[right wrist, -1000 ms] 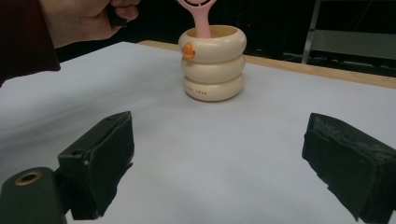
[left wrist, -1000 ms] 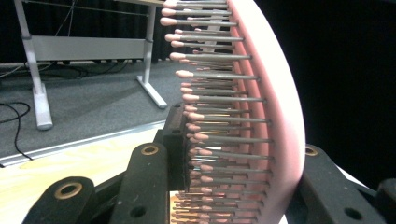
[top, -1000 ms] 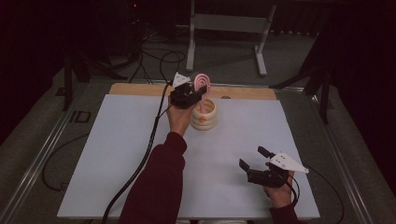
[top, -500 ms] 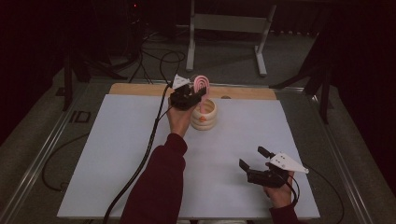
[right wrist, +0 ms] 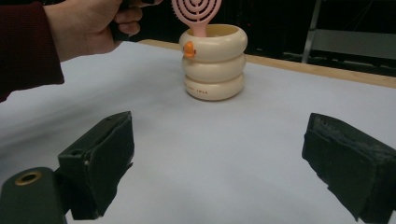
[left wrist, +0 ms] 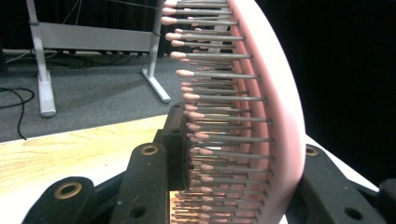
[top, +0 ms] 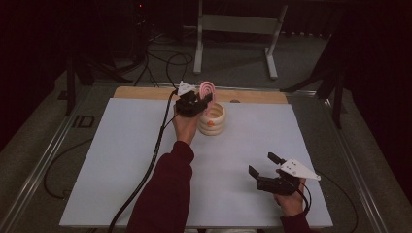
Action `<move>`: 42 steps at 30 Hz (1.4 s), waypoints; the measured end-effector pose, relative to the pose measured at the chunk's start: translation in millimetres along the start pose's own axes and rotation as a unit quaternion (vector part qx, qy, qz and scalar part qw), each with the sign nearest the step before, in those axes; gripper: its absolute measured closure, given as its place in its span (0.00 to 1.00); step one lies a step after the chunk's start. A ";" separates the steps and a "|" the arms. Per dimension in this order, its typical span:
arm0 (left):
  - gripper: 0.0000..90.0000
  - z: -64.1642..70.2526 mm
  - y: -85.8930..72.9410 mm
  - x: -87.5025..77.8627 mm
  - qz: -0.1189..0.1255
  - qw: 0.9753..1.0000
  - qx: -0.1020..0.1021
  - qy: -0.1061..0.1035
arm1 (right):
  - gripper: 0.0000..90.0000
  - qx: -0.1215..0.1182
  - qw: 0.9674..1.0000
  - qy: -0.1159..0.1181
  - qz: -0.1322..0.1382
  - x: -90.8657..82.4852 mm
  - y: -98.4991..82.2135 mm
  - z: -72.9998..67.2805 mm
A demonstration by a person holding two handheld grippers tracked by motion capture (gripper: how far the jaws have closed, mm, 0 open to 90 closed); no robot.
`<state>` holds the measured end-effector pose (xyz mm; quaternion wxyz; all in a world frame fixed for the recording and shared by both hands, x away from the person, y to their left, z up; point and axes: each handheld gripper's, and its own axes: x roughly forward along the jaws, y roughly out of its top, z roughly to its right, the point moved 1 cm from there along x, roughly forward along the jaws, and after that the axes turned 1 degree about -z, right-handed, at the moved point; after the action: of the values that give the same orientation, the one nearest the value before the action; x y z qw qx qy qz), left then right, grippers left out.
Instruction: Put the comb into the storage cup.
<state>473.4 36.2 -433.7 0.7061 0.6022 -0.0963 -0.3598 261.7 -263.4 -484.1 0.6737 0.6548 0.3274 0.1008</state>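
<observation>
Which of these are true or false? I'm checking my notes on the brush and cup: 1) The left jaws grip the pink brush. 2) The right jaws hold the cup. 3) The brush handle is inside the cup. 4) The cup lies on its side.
1) True: the left gripper is shut on the pink brush.
2) False: the right gripper is open and holds nothing, apart from the cream cup.
3) True: the handle dips into the cup.
4) False: the cup stands upright on the white table.

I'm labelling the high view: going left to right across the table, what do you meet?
Left hand-held gripper clamped on the pink hairbrush → cream ringed holder → right hand-held gripper, jaws open.
</observation>
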 end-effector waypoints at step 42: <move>0.68 -1.9 -7.7 4.2 -0.007 1.000 -0.027 -0.008 | 0.10 0.001 1.000 0.000 -0.001 0.2 0.2 -0.5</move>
<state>474.5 35.0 -442.5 0.7190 0.5805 -0.0879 -0.3720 261.6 -262.8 -483.9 0.6730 0.6553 0.3280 0.1002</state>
